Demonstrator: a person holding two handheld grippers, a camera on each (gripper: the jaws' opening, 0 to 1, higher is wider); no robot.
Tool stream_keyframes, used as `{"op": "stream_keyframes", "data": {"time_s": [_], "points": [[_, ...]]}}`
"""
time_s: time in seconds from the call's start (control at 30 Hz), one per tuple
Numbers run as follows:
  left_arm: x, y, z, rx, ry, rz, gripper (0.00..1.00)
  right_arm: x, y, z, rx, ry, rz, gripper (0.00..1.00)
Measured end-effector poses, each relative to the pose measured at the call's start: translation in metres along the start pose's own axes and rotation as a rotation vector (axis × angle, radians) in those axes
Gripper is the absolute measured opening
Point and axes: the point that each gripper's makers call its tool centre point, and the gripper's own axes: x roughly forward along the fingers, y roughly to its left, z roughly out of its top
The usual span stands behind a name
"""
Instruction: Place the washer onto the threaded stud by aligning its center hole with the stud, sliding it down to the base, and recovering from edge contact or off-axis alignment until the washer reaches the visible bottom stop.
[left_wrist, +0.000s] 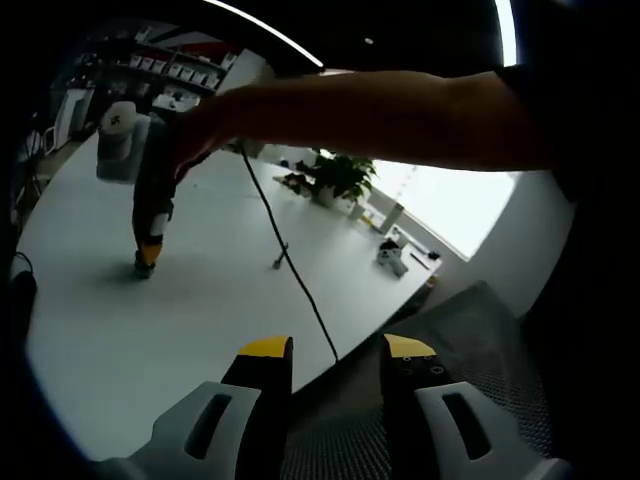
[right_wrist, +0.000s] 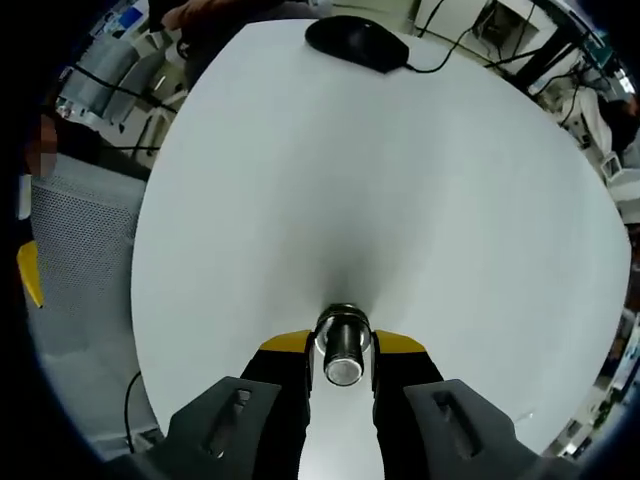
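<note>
In the right gripper view the threaded stud stands on the white table, seen almost end-on between the yellow-tipped jaws of the right gripper. A bright ring sits around it low down, probably the washer, though foreshortening hides whether it has reached the base. The jaws flank the stud closely; whether they clamp it I cannot tell. A dark mouse with its cable lies at the table's far edge.

In the left gripper view the left gripper hangs off the table edge, jaws apart and empty. The person's arm reaches across, and the right gripper's tip touches the tabletop, too small to show the stud. A black cable trails over the table.
</note>
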Motion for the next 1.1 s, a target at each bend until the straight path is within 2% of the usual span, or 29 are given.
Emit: {"op": "stream_keyframes", "data": {"time_s": [0.2, 0.4, 0.47, 0.53, 0.6, 0.67, 0.77, 0.83, 0.87, 0.93, 0.97, 1.03, 1.07, 1.1], "points": [[0.0, -0.001, 0.0, 0.006, -0.004, -0.003, 0.32, 0.01, -0.001, -0.003, 0.006, 0.011, -0.001, 0.22], [-0.001, 0.001, 0.001, 0.003, -0.012, 0.01, 0.32, 0.01, -0.003, -0.003, 0.031, -0.004, -0.001, 0.23], [-0.001, 0.002, 0.002, 0.003, -0.017, 0.015, 0.32, 0.01, 0.0, -0.005, 0.016, -0.005, 0.013, 0.24], [0.0, 0.001, 0.004, 0.003, -0.032, 0.016, 0.32, 0.007, -0.001, -0.007, -0.001, -0.009, -0.021, 0.26], [0.0, 0.002, 0.006, 0.012, -0.04, 0.026, 0.32, -0.001, -0.004, -0.008, 0.03, -0.05, -0.069, 0.32], [0.001, 0.002, 0.009, 0.006, -0.056, 0.035, 0.32, -0.014, -0.002, -0.007, 0.051, -0.12, -0.101, 0.41], [0.006, -0.004, 0.01, 0.008, -0.067, 0.04, 0.32, -0.042, 0.004, -0.012, 0.113, -0.229, -0.186, 0.51], [0.009, -0.006, 0.009, 0.035, -0.052, 0.047, 0.31, -0.06, 0.009, -0.016, 0.131, -0.291, -0.231, 0.51], [0.006, -0.001, 0.008, 0.02, -0.049, 0.058, 0.31, -0.073, 0.017, -0.022, 0.158, -0.337, -0.257, 0.52], [0.001, 0.004, 0.012, -0.02, -0.09, 0.074, 0.32, -0.095, 0.031, -0.033, 0.198, -0.407, -0.302, 0.54], [-0.003, 0.007, 0.015, -0.015, -0.113, 0.082, 0.33, -0.103, 0.036, -0.039, 0.211, -0.432, -0.321, 0.56], [-0.007, 0.009, 0.015, -0.021, -0.128, 0.084, 0.34, -0.122, 0.045, -0.051, 0.235, -0.493, -0.381, 0.56], [-0.008, 0.011, 0.015, -0.034, -0.131, 0.09, 0.34, -0.137, 0.051, -0.06, 0.259, -0.545, -0.422, 0.56], [-0.009, 0.014, 0.015, -0.056, -0.137, 0.107, 0.34, -0.146, 0.059, -0.067, 0.289, -0.578, -0.429, 0.56]]}}
